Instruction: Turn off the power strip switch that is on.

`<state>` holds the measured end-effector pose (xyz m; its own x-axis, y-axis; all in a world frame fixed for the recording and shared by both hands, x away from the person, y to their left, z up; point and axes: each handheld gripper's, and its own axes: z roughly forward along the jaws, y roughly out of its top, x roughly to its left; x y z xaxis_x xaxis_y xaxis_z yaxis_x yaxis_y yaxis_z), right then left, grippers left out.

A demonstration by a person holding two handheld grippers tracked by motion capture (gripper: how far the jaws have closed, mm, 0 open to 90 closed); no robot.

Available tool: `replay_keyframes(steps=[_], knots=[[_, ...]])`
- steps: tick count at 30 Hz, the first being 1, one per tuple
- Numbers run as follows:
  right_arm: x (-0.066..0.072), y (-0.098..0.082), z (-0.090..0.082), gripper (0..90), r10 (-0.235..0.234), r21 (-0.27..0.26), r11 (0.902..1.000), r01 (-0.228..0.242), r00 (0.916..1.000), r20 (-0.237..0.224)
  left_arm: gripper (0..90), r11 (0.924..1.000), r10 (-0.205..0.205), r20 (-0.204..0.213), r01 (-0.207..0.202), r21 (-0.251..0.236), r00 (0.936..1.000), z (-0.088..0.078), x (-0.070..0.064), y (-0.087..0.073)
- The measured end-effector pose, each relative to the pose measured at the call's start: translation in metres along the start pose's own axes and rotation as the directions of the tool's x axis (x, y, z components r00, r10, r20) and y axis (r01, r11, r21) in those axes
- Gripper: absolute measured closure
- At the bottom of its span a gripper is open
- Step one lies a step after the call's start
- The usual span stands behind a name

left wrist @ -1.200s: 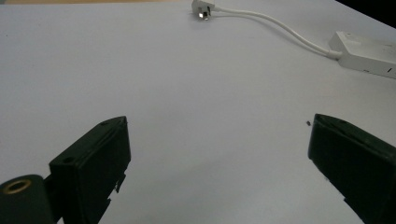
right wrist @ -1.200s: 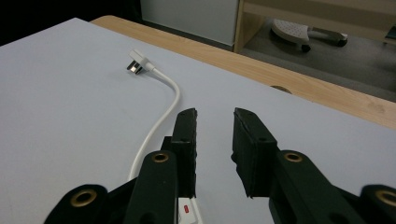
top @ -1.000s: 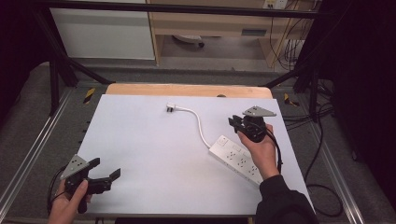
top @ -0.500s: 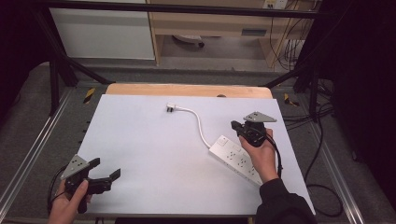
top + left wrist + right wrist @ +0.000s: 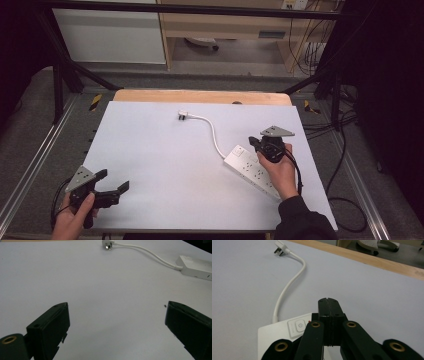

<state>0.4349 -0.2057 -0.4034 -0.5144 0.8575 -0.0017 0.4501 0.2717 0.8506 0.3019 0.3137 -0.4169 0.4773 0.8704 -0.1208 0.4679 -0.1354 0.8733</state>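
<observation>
A: What does the work surface look like?

B: A pale grey-white table top (image 5: 165, 170), with a light wooden strip (image 5: 200, 96) along its far edge.

A: And behind it?

B: A white cabinet panel (image 5: 110, 35) on the left. Beside it stands a light wooden shelf unit (image 5: 235, 25), with the base of a swivel chair (image 5: 200, 45) under it. A dark metal bar (image 5: 190, 8) runs across the top of the high view.

A: The floor?

B: Grey carpet (image 5: 30, 125), with 2 metal rails (image 5: 35, 160) flanking the table. Black cables (image 5: 345, 200) lie on the right. The room's sides are dark; the light falls on the table.
</observation>
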Motion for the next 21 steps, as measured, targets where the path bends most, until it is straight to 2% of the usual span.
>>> replay_keyframes(steps=[21], knots=[[-0.001,-0.021,-0.009,90.0,0.03,0.083,0.9961,-0.03,0.9995,-0.002,5.6,1.0,0.006,0.003,-0.006,0.001,1.0,0.0,-0.001,0.0]])
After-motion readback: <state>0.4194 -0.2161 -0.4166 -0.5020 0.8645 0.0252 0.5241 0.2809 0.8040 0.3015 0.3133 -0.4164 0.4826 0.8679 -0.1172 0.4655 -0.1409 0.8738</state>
